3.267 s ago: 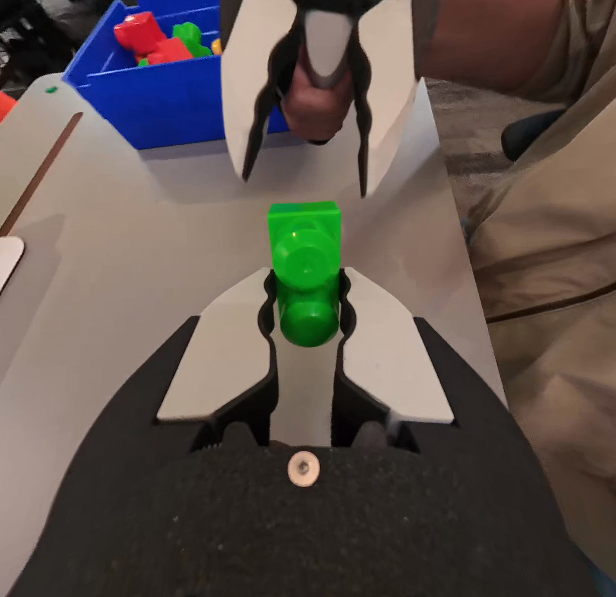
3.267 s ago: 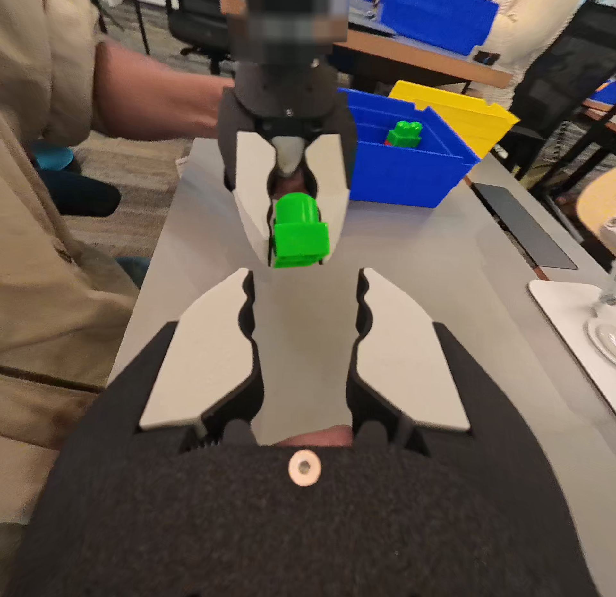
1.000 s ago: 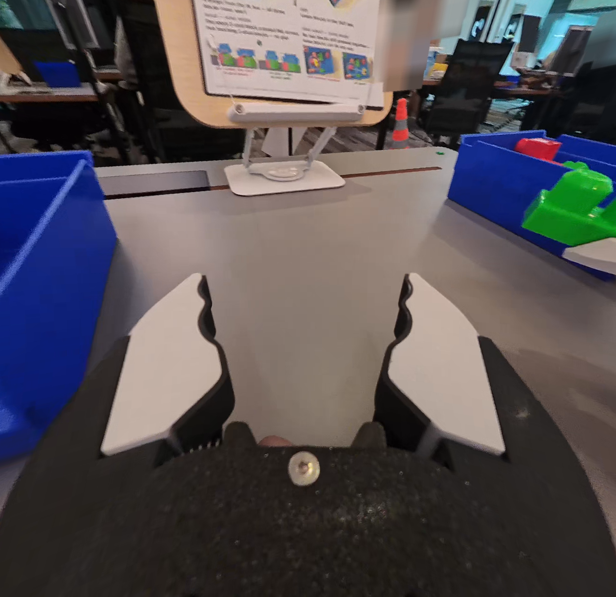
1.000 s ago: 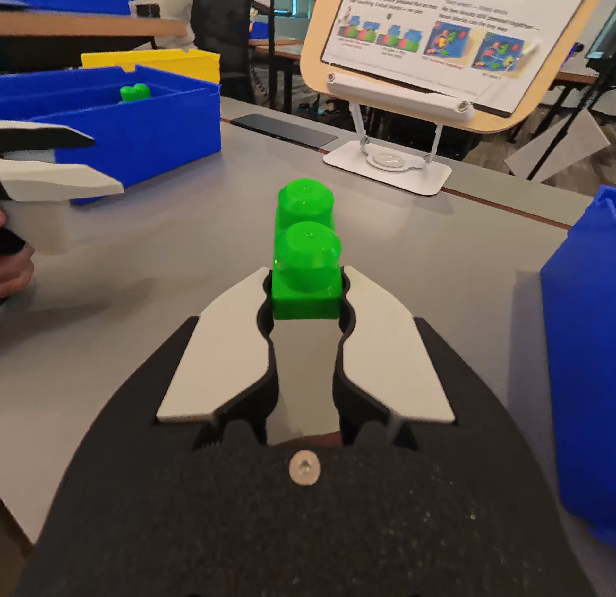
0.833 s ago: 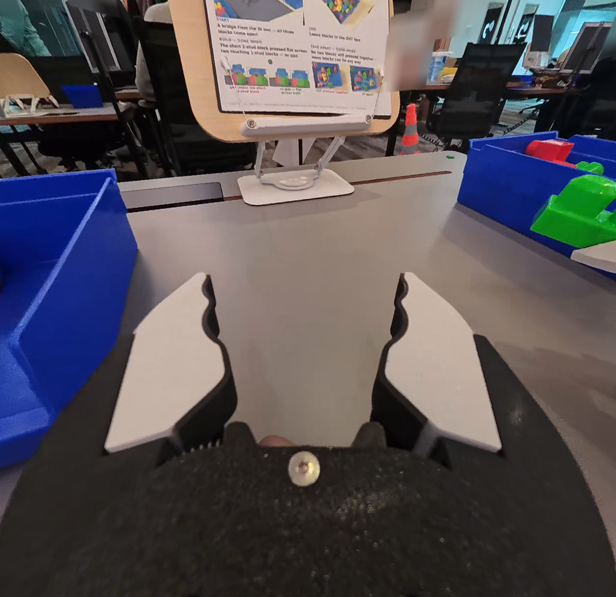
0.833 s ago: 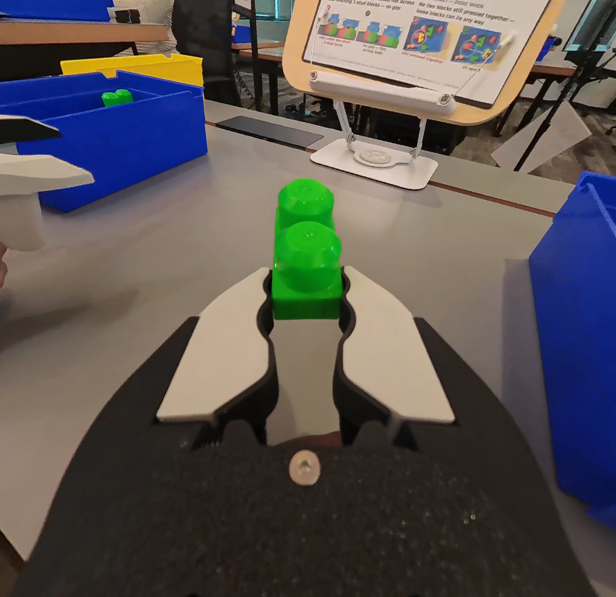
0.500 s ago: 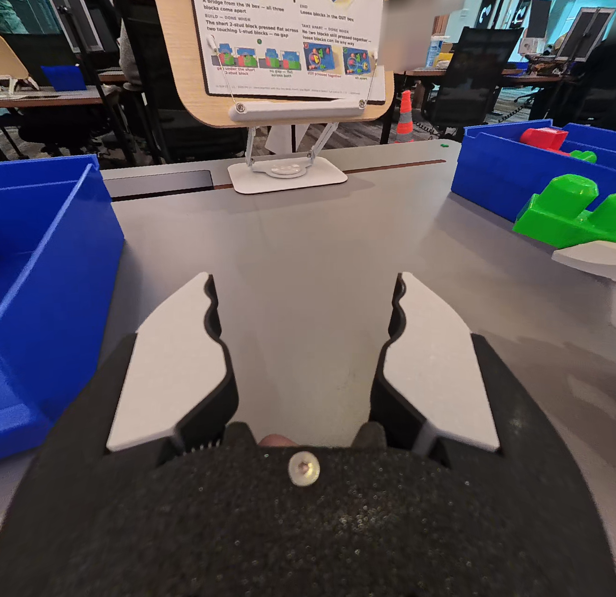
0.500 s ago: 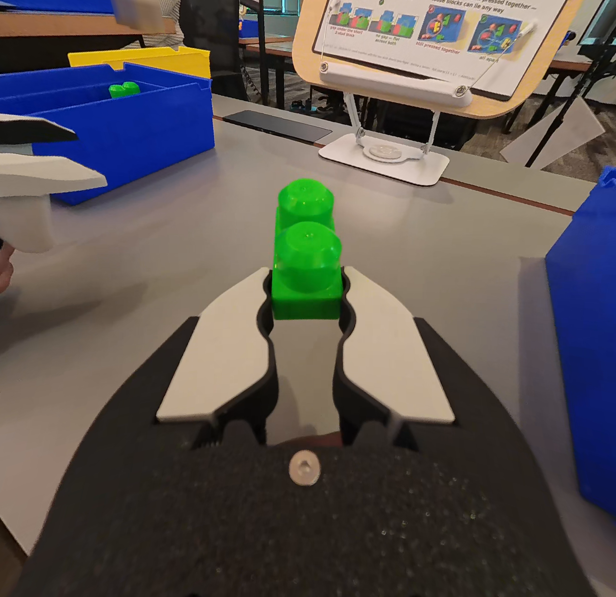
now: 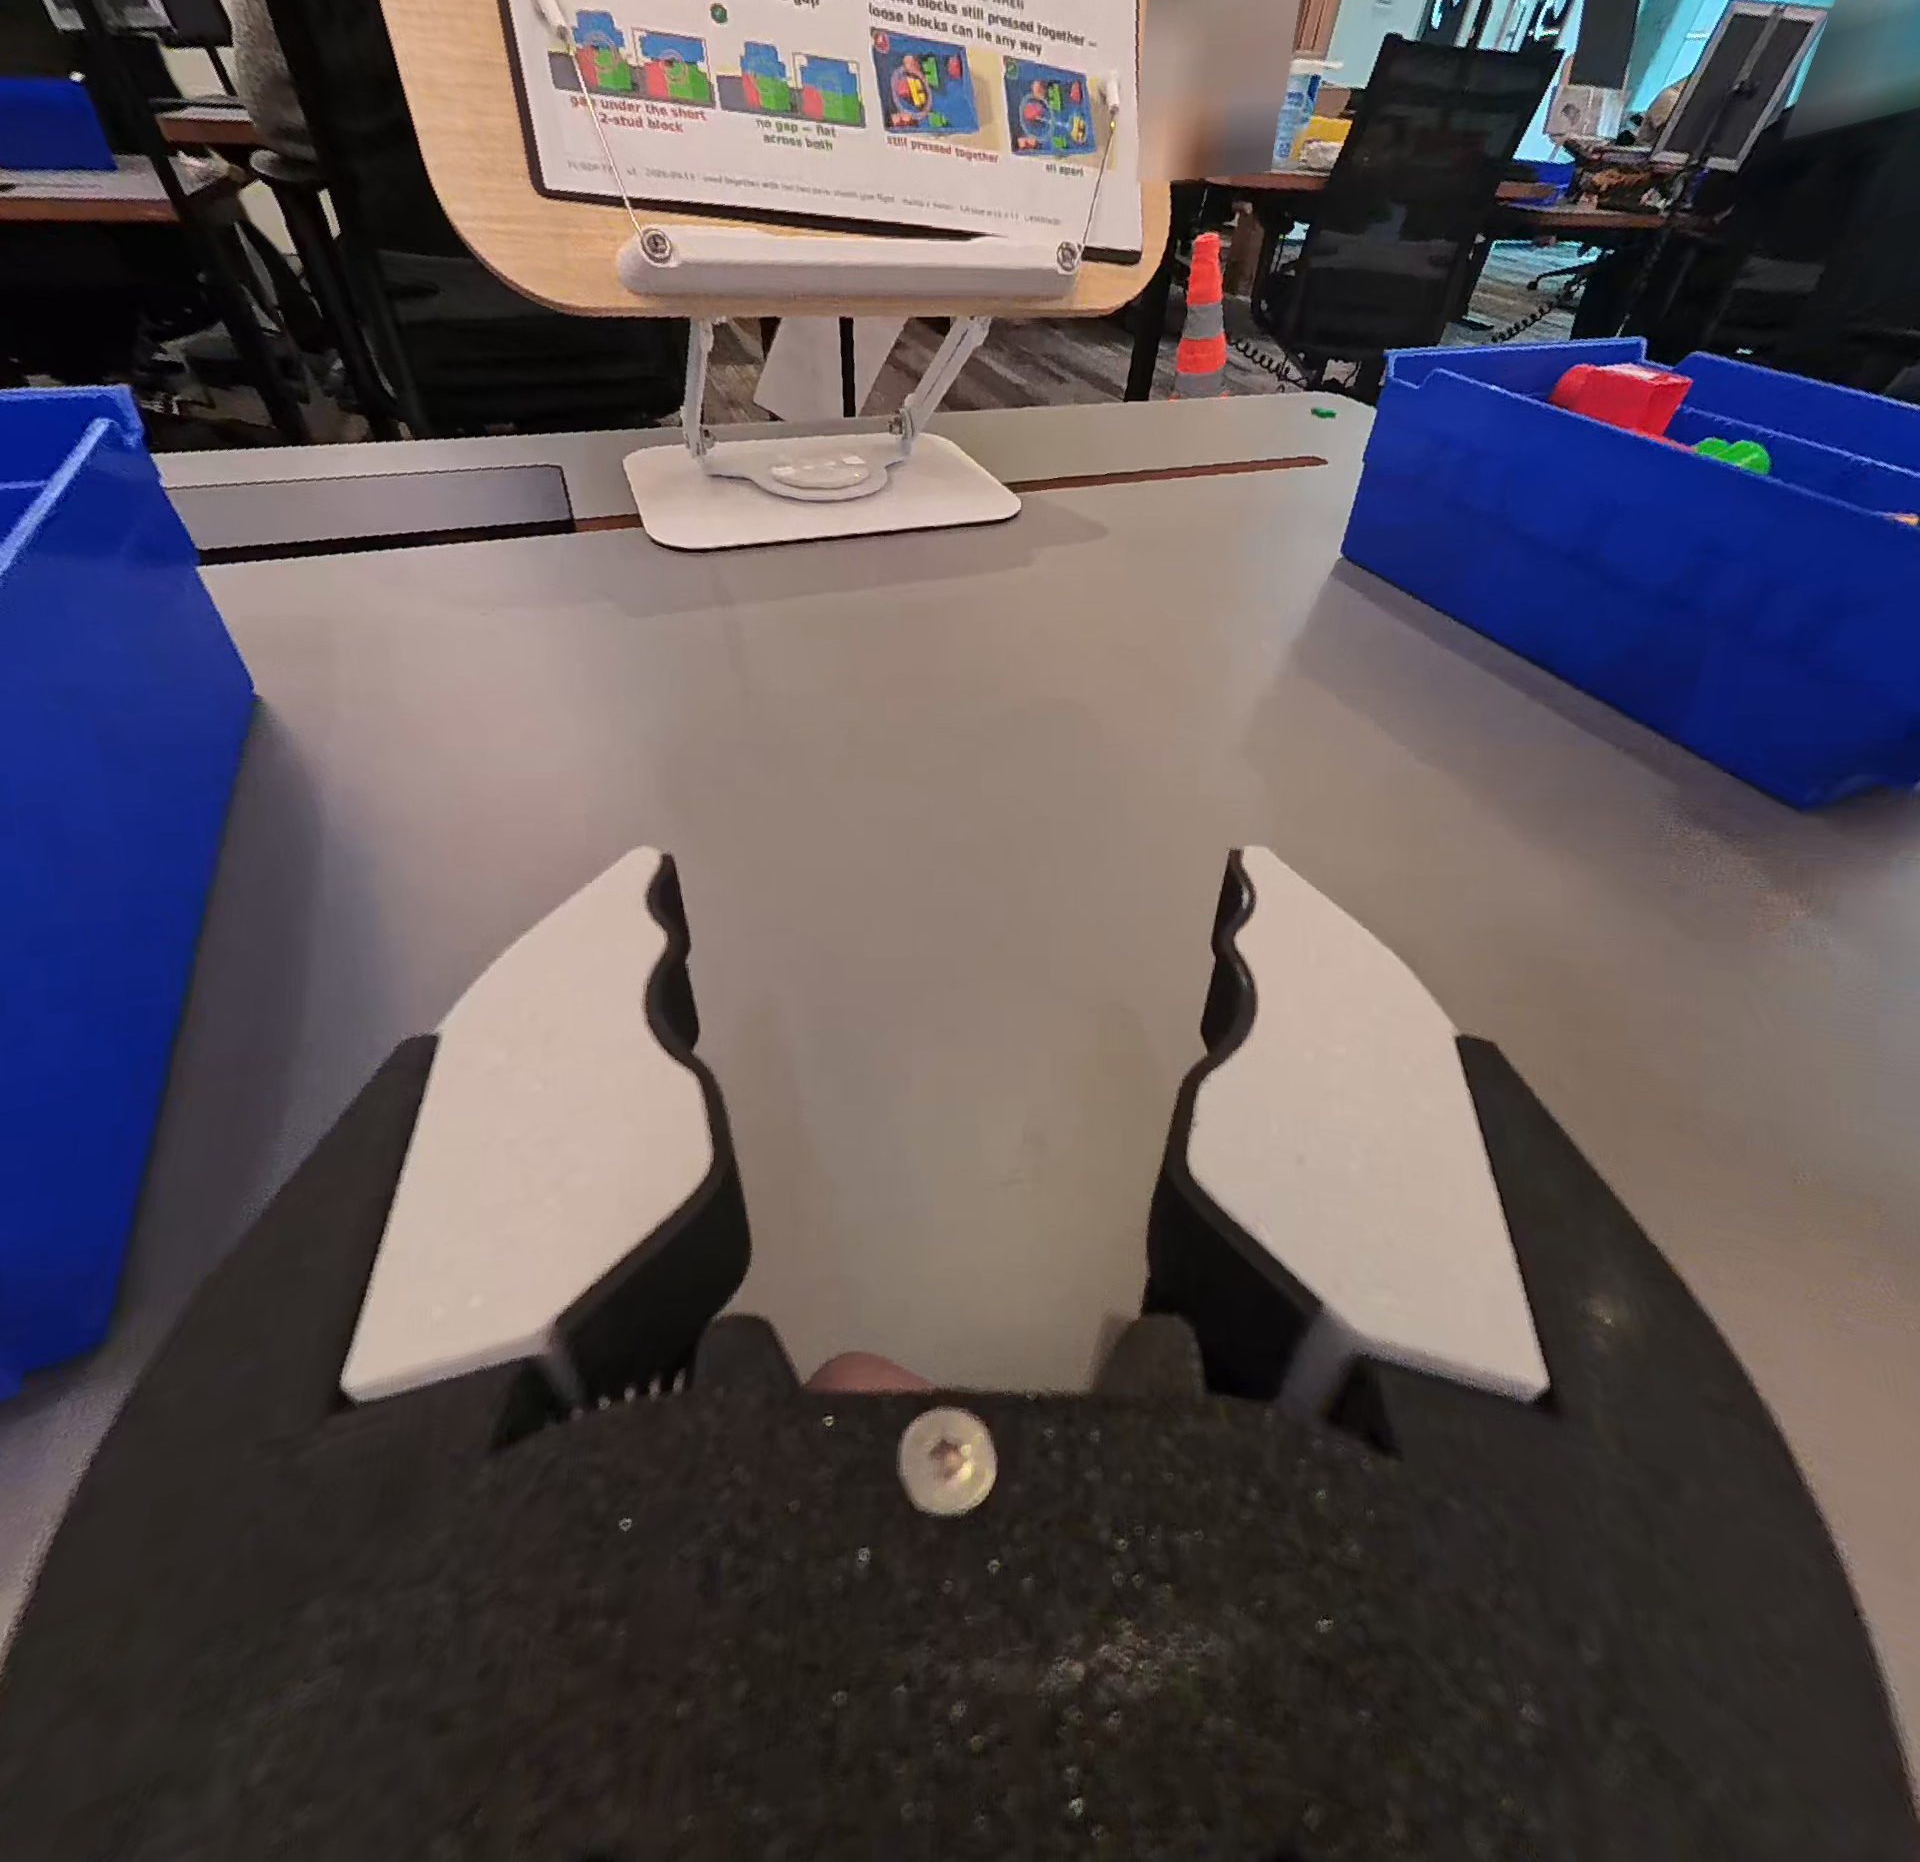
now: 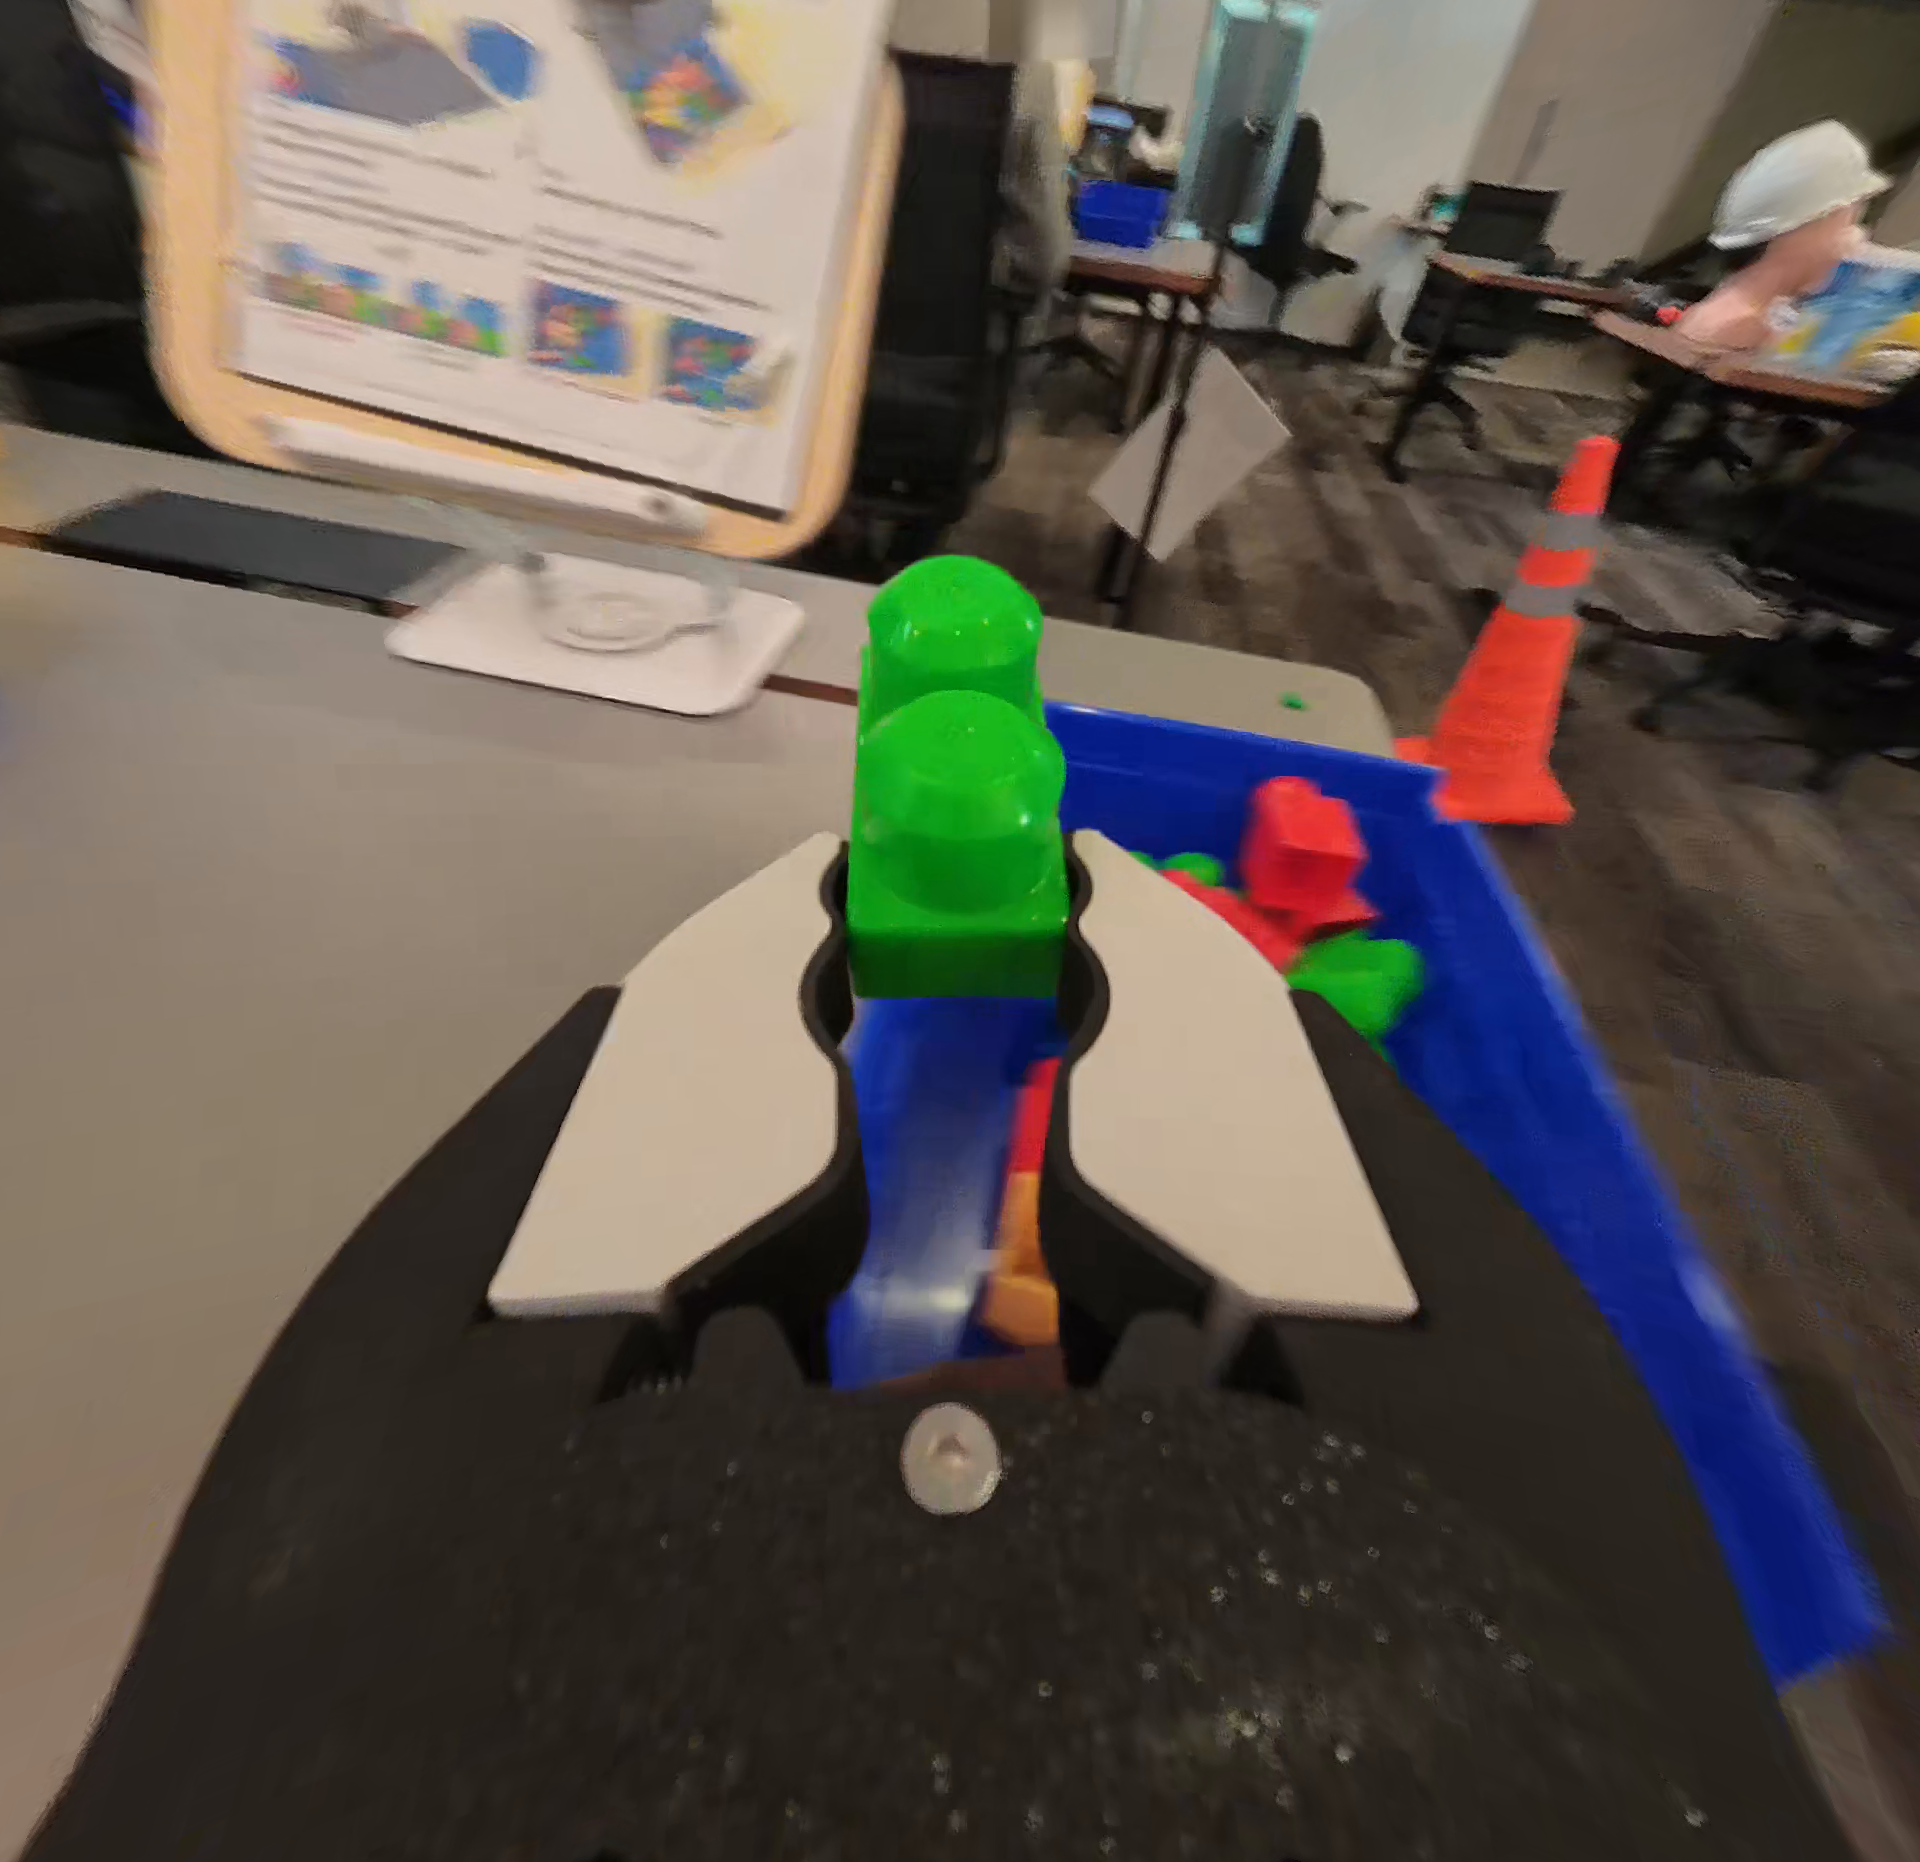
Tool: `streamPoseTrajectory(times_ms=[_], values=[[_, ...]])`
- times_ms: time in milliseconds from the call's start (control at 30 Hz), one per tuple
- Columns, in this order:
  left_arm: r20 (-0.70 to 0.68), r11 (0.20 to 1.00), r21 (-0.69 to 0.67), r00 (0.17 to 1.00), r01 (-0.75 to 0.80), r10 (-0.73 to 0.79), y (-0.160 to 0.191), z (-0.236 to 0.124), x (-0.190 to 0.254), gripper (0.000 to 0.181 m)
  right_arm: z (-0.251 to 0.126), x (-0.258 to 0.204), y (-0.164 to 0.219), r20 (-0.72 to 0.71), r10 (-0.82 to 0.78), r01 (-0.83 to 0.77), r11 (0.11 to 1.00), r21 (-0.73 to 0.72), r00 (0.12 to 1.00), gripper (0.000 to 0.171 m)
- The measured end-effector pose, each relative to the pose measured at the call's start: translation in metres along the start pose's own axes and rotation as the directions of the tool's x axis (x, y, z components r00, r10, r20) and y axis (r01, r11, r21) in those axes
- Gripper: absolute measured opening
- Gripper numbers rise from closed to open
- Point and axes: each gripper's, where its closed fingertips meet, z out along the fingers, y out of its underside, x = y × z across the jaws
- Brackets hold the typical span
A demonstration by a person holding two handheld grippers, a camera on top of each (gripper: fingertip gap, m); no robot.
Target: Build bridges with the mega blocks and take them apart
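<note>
green two-stud block (image 10: 956, 815) is clamped in the right gripper (image 10: 954, 908), held above the blue bin (image 10: 1538, 1043) of red and green blocks. the left gripper (image 9: 948, 939) is spread wide, empty, over the grey table (image 9: 935, 690).

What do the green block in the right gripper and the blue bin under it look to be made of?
Green block: moulded plastic, glossy, going by the highlights on its rounded studs. Blue bin: likely rigid plastic too, with thin walls in one even colour and a sheen on its floor, though blur leaves the finish uncertain.
</note>
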Motion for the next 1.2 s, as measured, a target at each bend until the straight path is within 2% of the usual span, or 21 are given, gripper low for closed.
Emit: streamPoseTrajectory(times_ms=[167, 333, 500, 600, 667, 767, 867, 967, 1033, 1100, 1200], values=[[-0.015, 1.0, -0.004, 1.0, 0.0, 0.0, 0.0, -0.002, 0.004, 0.096, 0.042, 0.075, 0.041, -0.04, 0.077, -0.085, 0.966, -0.243, 0.996, 0.036], [-0.002, 1.0, 0.002, 1.0, -0.014, 0.014, -0.003, -0.004, 0.0, 0.095, 0.043, 0.074, 0.109, -0.04, 0.102, -0.109, 0.866, -0.488, 0.994, 0.037], [-0.017, 1.0, -0.009, 1.0, 0.009, -0.009, 0.0, -0.002, 0.0, 0.094, 0.039, 0.066, 0.142, -0.038, 0.111, -0.112, 0.8, -0.59, 0.993, 0.037], [-0.026, 1.0, -0.016, 1.0, -0.001, 0.0, 0.002, -0.002, 0.004, 0.094, 0.039, 0.066, 0.146, -0.047, 0.087, -0.097, 0.793, -0.602, 0.995, 0.039], [-0.03, 1.0, -0.019, 1.0, -0.005, 0.005, 0.003, -0.001, 0.006, 0.094, 0.039, 0.068, 0.144, -0.056, 0.06, -0.082, 0.796, -0.6, 0.997, 0.051], [-0.031, 1.0, -0.026, 1.0, -0.008, 0.007, 0.004, -0.001, 0.007, 0.094, 0.033, 0.072, 0.121, -0.08, 0.035, -0.073, 0.836, -0.543, 0.996, 0.061], [-0.022, 1.0, -0.023, 1.0, -0.007, 0.007, 0.001, -0.002, 0.004, 0.094, 0.015, 0.056, 0.067, -0.065, -0.004, -0.021, 0.924, -0.382, 0.998, 0.064], [0.004, 1.0, -0.008, 1.0, -0.019, 0.019, -0.004, -0.004, -0.002, 0.094, -0.012, -0.005, 0.007, 0.062, -0.01, 0.019, 0.99, -0.143, 0.998, 0.064], [0.016, 1.0, -0.006, 1.0, -0.022, 0.022, -0.006, -0.005, -0.006, 0.094, -0.032, -0.059, -0.015, 0.157, -0.031, 0.031, 1.0, 0.001, 0.987, 0.064], [0.027, 1.0, -0.001, 0.999, -0.024, 0.024, -0.009, -0.006, -0.008, 0.094, -0.046, -0.114, -0.018, 0.25, -0.056, 0.031, 0.994, 0.101, 0.967, 0.064], [0.034, 1.0, 0.007, 0.999, -0.021, 0.021, -0.011, -0.007, -0.008, 0.094, -0.053, -0.175, 0.002, 0.293, -0.089, 0.03, 0.979, 0.202, 0.952, 0.063]])
